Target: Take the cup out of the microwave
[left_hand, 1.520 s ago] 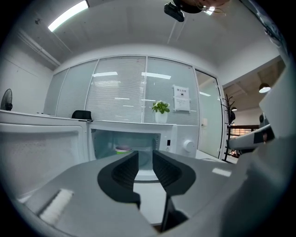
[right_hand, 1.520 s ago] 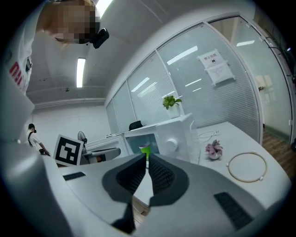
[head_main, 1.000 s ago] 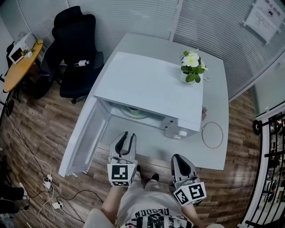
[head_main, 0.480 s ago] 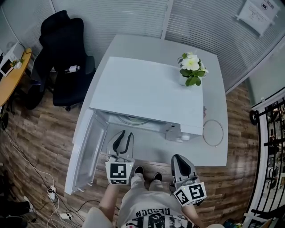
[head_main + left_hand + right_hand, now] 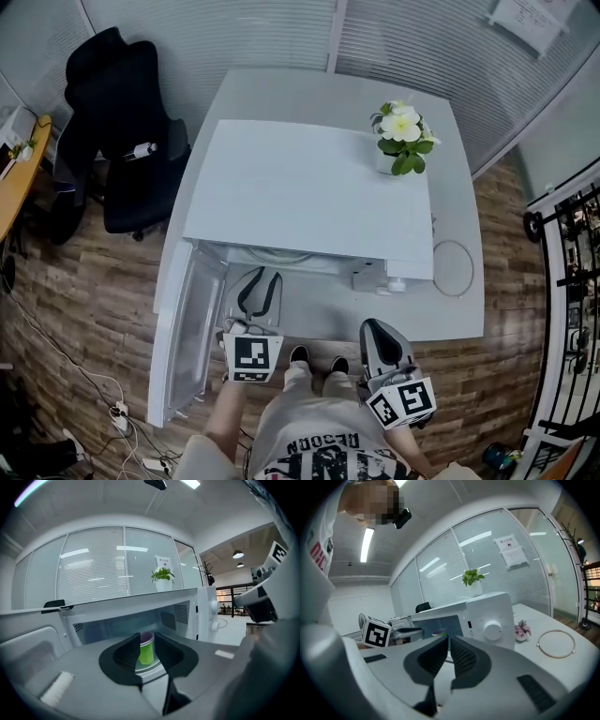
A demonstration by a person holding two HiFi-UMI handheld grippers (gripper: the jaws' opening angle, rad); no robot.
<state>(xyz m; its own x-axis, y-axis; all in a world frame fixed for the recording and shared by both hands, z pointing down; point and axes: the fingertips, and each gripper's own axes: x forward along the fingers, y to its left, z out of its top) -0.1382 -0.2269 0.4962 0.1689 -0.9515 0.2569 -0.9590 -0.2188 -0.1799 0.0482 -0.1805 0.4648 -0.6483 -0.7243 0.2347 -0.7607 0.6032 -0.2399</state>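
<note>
Nearest the camera, a person at the white table [image 5: 450, 317] levels the left gripper [image 5: 146, 638] at the open microwave [image 5: 309, 187], its dark ribbed jaws apart and empty; the right gripper [image 5: 447, 638], lower right in the head view, is held short of the table with jaws closed on nothing. The glossy door [image 5: 187, 328] stands wide at lower left. Inside the boxy cavity, centre of the left gripper view, the smooth lime-green cup [image 5: 146, 652] with a pale purple rim stands upright, untouched. The reach seems under way; next, the jaws must likely straddle the cup and close. A potted plant [image 5: 401, 136] tops the appliance
</note>
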